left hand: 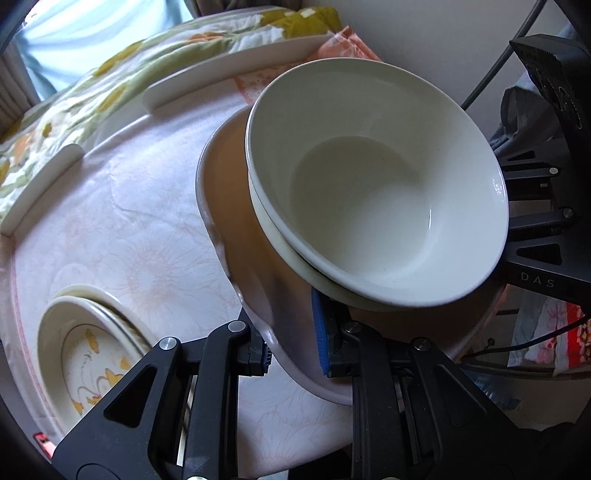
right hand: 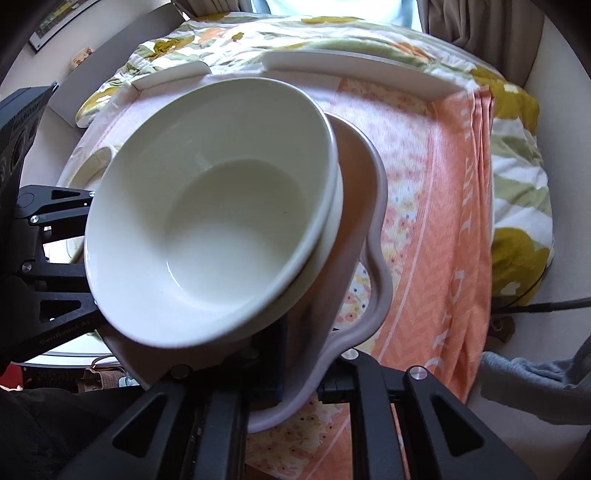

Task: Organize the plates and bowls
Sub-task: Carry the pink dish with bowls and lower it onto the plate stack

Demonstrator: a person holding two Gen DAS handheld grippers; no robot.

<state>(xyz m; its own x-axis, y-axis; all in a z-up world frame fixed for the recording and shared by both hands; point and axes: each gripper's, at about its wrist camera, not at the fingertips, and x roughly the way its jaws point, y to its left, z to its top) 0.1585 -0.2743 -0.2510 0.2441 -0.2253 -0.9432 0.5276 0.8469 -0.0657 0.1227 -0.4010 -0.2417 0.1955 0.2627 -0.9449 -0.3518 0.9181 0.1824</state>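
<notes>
Bowls [left hand: 369, 192], two white ones nested, sit in a wavy-rimmed tray [left hand: 229, 206] held tilted above the table [left hand: 110, 229]. Left gripper [left hand: 291, 343] and right gripper [right hand: 306, 373] are each clamped tight on opposite tray rims. Glazed ceramic: prob heavy, stiff, slippery, fragile; stack could slide if tilt grows, so keep level w/ grips at rim. Cloth-covered table w/ raised edge; patterned plates [left hand: 85, 350] near left; floral quilt [right hand: 332, 33] at far side, orange towel [right hand: 454, 221] right.

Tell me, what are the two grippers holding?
Both left gripper and right gripper pinch the wavy rim of the pink dish, on opposite sides; white bowls sit inside.
</notes>
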